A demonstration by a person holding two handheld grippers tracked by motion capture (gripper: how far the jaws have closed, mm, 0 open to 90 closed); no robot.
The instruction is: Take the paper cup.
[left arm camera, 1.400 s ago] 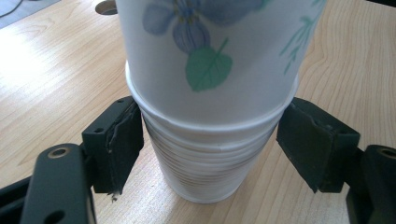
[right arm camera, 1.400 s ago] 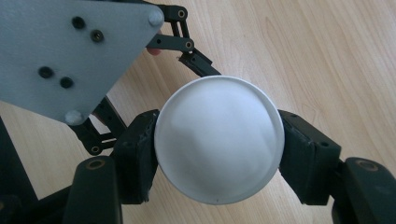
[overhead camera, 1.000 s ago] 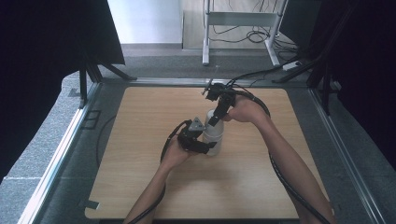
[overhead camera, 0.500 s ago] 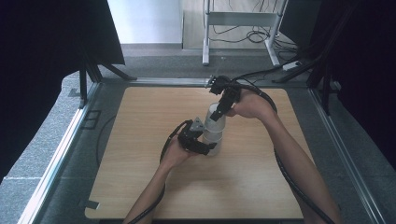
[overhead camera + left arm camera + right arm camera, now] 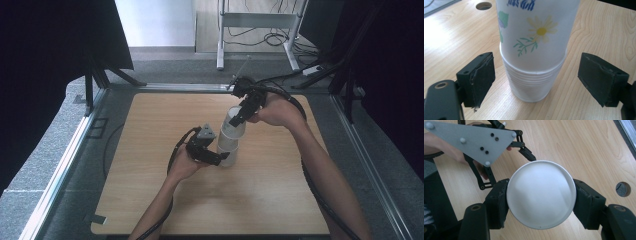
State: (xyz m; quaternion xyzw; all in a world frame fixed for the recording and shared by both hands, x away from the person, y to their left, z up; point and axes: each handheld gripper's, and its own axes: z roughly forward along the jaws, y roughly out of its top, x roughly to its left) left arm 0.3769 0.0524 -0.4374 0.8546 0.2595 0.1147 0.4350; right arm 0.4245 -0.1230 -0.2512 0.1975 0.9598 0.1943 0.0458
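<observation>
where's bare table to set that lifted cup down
Bare wood lies between the cup stack and the table's near edge, and along its left side. It is crowded mid-table, where the left claw and right claw flank the cups.

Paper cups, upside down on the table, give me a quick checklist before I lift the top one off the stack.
1. Right gripper clamped on the top cup: ok.
2. Left gripper holding down the stack: not ok; its jaws have just been opening and stand clear on both sides.
3. Top cup partly raised off the stack: ok.
4. Stack standing upright on the table: ok.
5. Next cup free of the top one: cannot tell.
</observation>
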